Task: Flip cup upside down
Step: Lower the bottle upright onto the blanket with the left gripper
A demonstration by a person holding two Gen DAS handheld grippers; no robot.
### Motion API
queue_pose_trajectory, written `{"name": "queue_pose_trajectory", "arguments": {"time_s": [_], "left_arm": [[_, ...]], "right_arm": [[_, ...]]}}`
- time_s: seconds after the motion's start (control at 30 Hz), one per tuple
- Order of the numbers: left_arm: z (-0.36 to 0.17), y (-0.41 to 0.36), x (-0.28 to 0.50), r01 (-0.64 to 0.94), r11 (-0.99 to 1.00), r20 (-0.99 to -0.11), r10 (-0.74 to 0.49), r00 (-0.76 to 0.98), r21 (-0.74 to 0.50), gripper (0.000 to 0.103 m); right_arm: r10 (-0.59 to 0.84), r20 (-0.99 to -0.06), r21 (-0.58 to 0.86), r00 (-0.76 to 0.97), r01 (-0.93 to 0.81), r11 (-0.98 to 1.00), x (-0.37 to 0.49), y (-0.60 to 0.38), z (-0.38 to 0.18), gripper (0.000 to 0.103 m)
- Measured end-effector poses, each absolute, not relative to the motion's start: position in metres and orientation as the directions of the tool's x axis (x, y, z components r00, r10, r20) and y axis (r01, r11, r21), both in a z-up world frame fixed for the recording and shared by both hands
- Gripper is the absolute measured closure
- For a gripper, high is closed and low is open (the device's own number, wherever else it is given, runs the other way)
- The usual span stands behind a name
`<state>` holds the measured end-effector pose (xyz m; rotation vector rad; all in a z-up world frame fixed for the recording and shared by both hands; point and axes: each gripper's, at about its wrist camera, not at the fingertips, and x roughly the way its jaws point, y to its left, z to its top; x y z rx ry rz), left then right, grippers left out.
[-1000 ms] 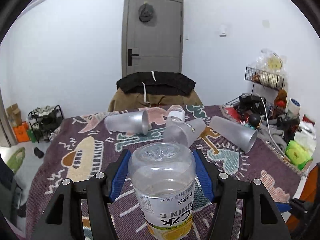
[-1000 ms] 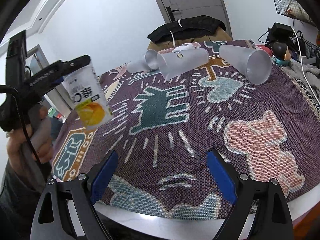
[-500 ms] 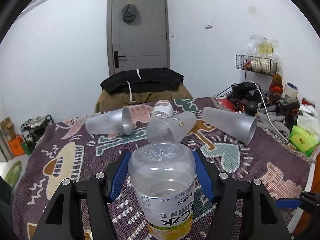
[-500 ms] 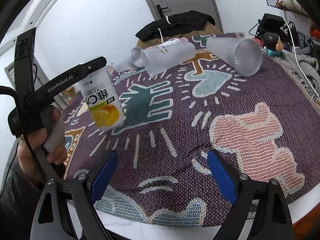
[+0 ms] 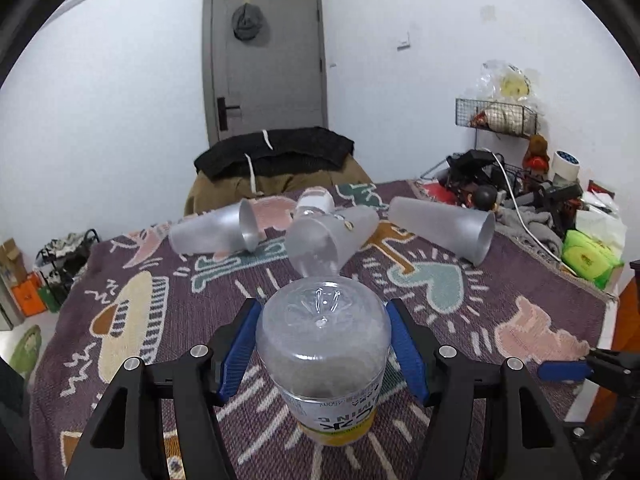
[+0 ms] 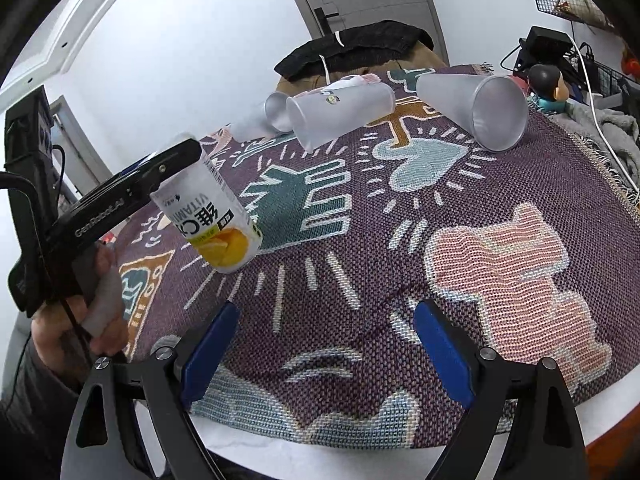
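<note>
Left gripper point(image 5: 323, 354) clamps inverted vitamin C bottle point(image 5: 323, 344); lower it straight onto woven mat point(image 6: 500, 208). Right gripper point(image 6: 326, 354) wide open, empty; keep clear.

I see a purple woven cloth point(image 6: 500, 168) patterned with teal, pink, cream and orange cartoon shapes and white rays; three frosted translucent cups point(image 5: 442, 230) on it; my clear bottle point(image 5: 324, 344) with a white-and-yellow label; blue pads point(image 6: 442, 354) on black fingers; a grey door point(image 5: 266, 60) in a white wall
</note>
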<state>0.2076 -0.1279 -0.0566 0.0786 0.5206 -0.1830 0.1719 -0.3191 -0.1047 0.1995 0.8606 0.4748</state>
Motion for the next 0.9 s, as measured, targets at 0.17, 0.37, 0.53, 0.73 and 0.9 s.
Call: {"name": "queue_pose_trajectory", "arguments": {"time_s": [0.17, 0.37, 0.53, 0.73, 0.9], "left_arm": [[-0.043, -0.126, 0.200, 0.183, 0.982, -0.508, -0.133, 0.851, 0.049, 0.029], [-0.024, -0.111, 0.187, 0.176, 0.984, -0.478, -0.146, 0.866, 0.017, 0.015], [-0.012, -0.099, 0.176, 0.165, 0.986, -0.465, -0.147, 0.873, -0.002, 0.012], [-0.005, -0.081, 0.152, 0.137, 0.990, -0.424, -0.130, 0.896, -0.014, 0.000], [-0.003, -0.073, 0.135, 0.121, 0.992, -0.411, -0.117, 0.904, -0.016, 0.000]], "right_arm": [[0.469, -0.675, 0.358, 0.570, -0.303, 0.883, 0.170, -0.322, -0.104, 0.012], [0.472, -0.655, 0.344, 0.590, -0.323, 0.882, 0.164, -0.320, -0.092, 0.012], [0.467, -0.641, 0.347, 0.609, -0.313, 0.884, 0.157, -0.324, -0.076, 0.012], [0.410, -0.624, 0.285, 0.665, -0.295, 0.912, 0.147, -0.326, -0.052, 0.012], [0.430, -0.595, 0.285, 0.679, -0.322, 0.903, 0.139, -0.323, -0.039, 0.012]]}}
